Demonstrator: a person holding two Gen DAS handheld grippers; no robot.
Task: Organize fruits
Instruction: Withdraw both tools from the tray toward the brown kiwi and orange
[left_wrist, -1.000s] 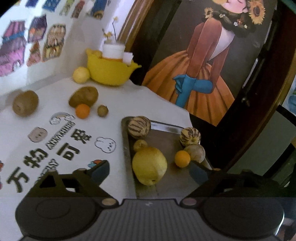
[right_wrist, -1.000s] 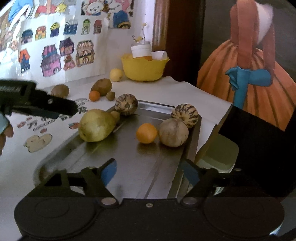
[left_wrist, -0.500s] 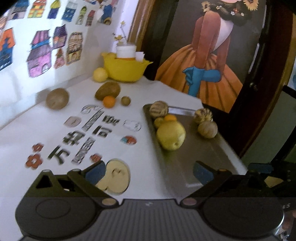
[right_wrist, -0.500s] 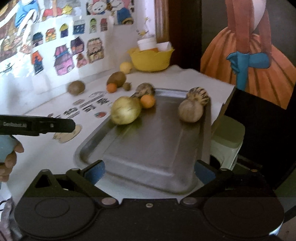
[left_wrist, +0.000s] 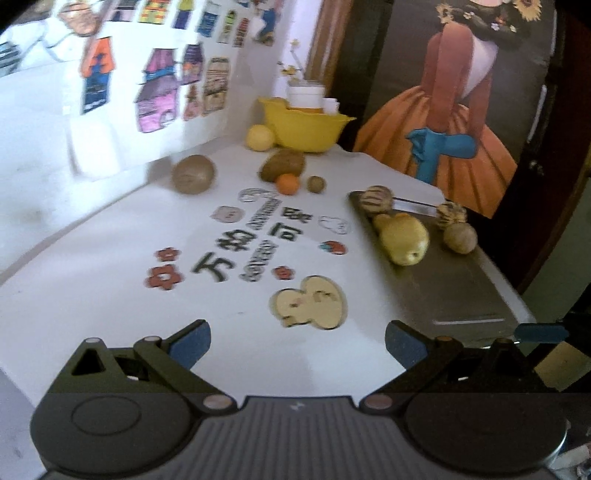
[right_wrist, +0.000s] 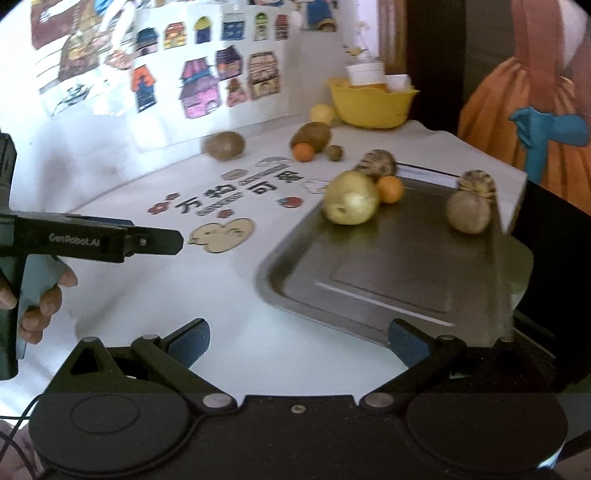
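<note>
Both hand-held grippers, left (left_wrist: 297, 341) and right (right_wrist: 299, 341), were spread wide with nothing between. The pear (left_wrist: 405, 239) hid part of a small fruit on the tray (left_wrist: 450, 295).

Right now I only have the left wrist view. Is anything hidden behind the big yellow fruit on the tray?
Observer: Yes. The right wrist view shows a small orange on the tray, touching the big yellow fruit.
Operator: Is the right gripper holding anything?
Observer: No. The right gripper is open, with nothing between its pads. Its jaws have just been opening.
Operator: How does my gripper look from outside?
Observer: A hand holds the left gripper over the white tablecloth, left of the tray and touching no fruit.
</note>
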